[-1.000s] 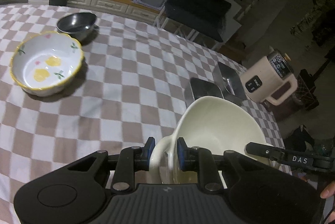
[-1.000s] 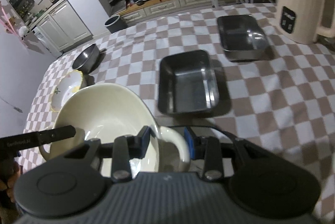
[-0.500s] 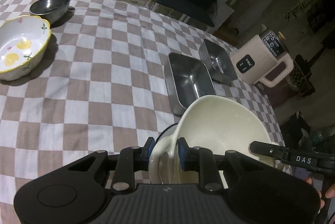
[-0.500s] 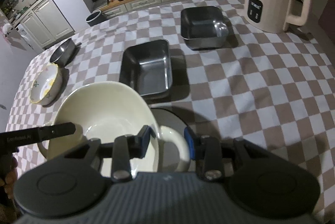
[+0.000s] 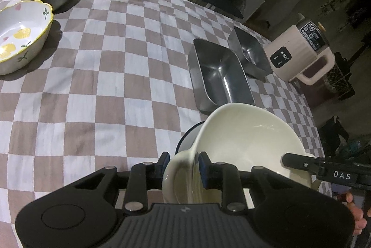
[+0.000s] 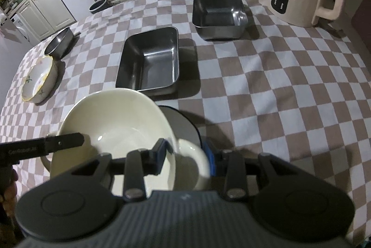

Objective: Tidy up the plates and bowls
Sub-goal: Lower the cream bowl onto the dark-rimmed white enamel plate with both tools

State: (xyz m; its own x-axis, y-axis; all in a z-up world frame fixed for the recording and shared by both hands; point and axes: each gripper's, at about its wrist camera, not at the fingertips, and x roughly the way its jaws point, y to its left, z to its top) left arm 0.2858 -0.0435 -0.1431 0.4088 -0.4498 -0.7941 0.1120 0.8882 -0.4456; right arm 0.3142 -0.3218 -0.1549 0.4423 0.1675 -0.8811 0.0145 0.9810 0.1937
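cream bowl (image 5: 250, 139) above dark-rimmed plate (image 6: 183, 122) | left tongs (image 5: 183, 165) opening around handle | right tongs (image 6: 187, 155) clamp handle | steel tray (image 6: 150, 60) just beyond

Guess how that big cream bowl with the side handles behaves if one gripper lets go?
Likely tips: the cream bowl is wide and held only at its two opposite handles, and the left gripper is already opening. Looks glazed, so probably slippery against the pads. Probably ceramic: rigid, fairly heavy, chip-prone if it drops onto the dark-rimmed plate beneath it.
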